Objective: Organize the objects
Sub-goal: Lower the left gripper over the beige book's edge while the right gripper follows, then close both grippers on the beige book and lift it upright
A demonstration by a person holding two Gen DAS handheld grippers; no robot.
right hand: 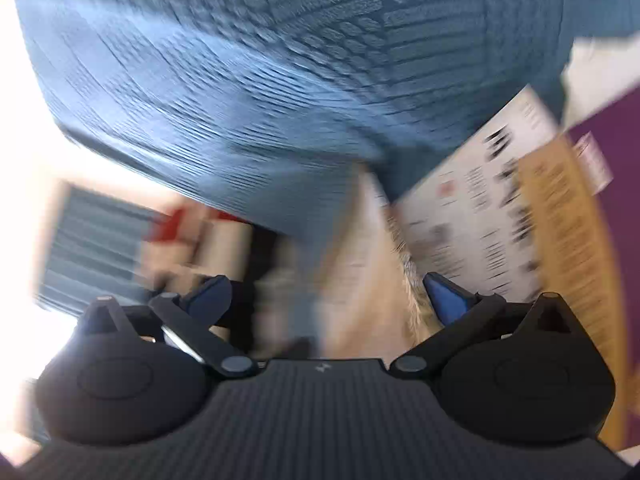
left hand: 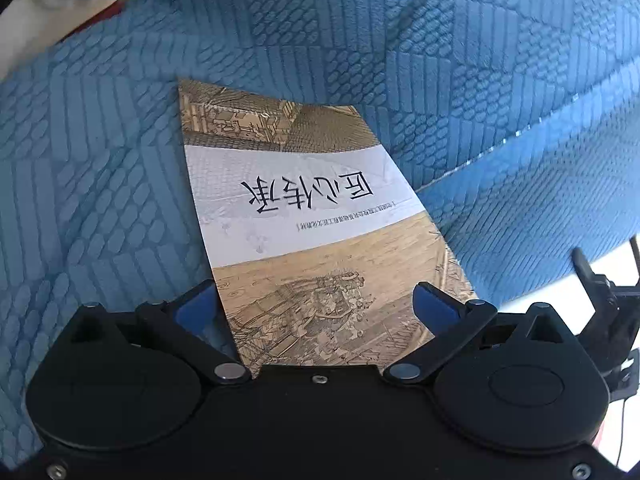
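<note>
Meanwhile, both hand-held grippers, left (left hand: 316, 300) and right (right hand: 326, 296), spread wide, booklet (left hand: 304, 216) on blue quilt (left hand: 100, 168).

- Left wrist view: mounted just behind the left gripper (left hand: 316, 304), looking forward and steeply down along its fingers at the blue textured cover (left hand: 120, 152), close above it.
- Booklet (left hand: 304, 216) flat on that cover, at frame centre, its near end between the spread fingers, title upside down from here.
- Right wrist view: mounted behind the right gripper (right hand: 328, 300), aimed forward and tipped down more shallowly, heavily blurred.
- Same blue textured cover (right hand: 280, 80) filling the upper half there, its edge crossing mid-frame; blurred printed sheets (right hand: 480, 208) just right of it, low in the frame.
- Shared ground: the blue cover alone; booklet cannot be found in the right view.
</note>
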